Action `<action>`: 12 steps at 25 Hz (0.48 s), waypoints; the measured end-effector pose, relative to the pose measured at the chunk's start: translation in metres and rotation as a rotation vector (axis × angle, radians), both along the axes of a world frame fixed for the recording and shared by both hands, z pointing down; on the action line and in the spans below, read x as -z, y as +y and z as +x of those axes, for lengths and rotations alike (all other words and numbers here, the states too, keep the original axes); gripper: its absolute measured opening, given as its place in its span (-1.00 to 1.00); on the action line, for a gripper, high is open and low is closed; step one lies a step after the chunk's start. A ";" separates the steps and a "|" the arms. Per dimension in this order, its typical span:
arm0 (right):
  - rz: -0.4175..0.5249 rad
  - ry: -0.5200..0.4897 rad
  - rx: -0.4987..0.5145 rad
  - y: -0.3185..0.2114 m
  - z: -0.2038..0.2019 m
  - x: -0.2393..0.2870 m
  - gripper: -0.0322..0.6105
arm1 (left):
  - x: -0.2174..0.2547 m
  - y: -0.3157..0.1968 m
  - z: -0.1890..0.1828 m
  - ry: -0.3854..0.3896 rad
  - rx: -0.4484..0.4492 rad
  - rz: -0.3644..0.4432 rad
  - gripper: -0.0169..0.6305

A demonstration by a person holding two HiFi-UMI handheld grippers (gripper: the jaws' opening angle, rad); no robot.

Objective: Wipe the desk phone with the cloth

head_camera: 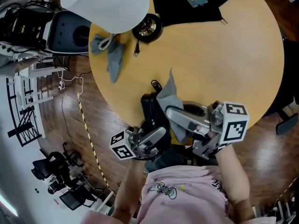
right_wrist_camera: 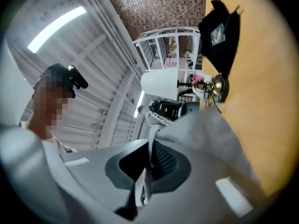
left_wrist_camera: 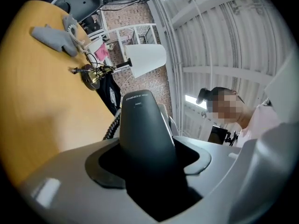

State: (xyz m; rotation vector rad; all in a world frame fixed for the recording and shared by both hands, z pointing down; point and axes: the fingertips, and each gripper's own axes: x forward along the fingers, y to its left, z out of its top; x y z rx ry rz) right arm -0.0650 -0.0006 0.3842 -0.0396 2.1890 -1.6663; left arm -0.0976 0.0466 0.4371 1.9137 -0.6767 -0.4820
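From the head view, both forearms reached out from the near edge of the round table (head_camera: pixel 224 64), the left gripper (head_camera: pixel 152 130) and right gripper (head_camera: pixel 170 113) close together. The black handset (head_camera: pixel 150 107) of the desk phone sat at that near edge, with the grey cloth (head_camera: pixel 168 94) draped against it. The wide tabletop beyond lay open up to a lamp (head_camera: pixel 107 3) and a second grey cloth (head_camera: pixel 112 59).

In the left gripper view, the left gripper (left_wrist_camera: pixel 147 171) was clamped on the glossy handset (left_wrist_camera: pixel 142 125), which pointed upward.

In the right gripper view, the right gripper (right_wrist_camera: pixel 147 171) was pinched tight on a fold of the cloth (right_wrist_camera: pixel 210 134), beside bare table (right_wrist_camera: pixel 266 78).
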 end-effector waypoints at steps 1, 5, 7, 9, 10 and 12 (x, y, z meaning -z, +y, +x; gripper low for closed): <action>0.002 -0.006 0.047 0.019 -0.004 -0.001 -0.88 | 0.003 -0.002 -0.002 0.010 0.006 0.006 0.01; -0.004 -0.073 0.180 0.086 -0.002 -0.002 -0.88 | 0.015 -0.007 -0.009 0.068 0.011 0.027 0.00; 0.044 -0.064 0.196 0.089 -0.005 0.000 -0.88 | 0.025 -0.006 -0.007 0.115 0.000 0.048 0.00; 0.038 -0.075 0.134 0.060 -0.003 0.003 -0.88 | 0.036 -0.002 -0.003 0.154 -0.021 0.070 0.00; 0.001 -0.098 0.072 0.036 0.001 0.004 -0.88 | 0.042 0.001 -0.001 0.169 -0.035 0.079 0.00; -0.080 -0.155 -0.058 -0.011 0.014 0.004 -0.88 | 0.052 0.006 0.003 0.198 -0.057 0.095 0.00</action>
